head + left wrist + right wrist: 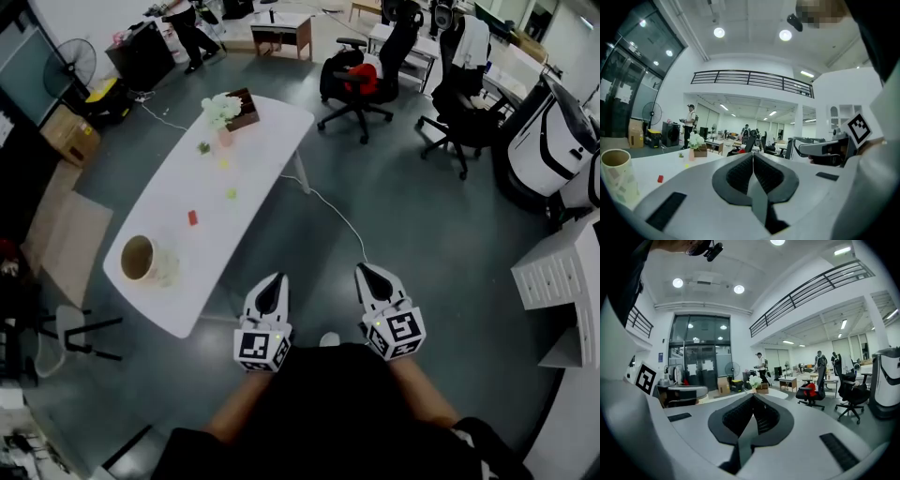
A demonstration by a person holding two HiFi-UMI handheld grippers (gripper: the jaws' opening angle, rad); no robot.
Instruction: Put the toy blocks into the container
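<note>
Toy blocks (192, 217) are lying well apart on the white desk (258, 141), small, red, yellow and green. The left hand-held gripper (273, 281) and right hand-held gripper (367, 274) are hanging shut tight, holding nothing. The round container (141, 260) is sitting at the desk's near end. Black chairs (361, 80) are standing on the grey floor (422, 216).

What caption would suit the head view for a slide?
Shut and empty, the left gripper and right gripper hover short of the white table bearing a red block and the container.
</note>
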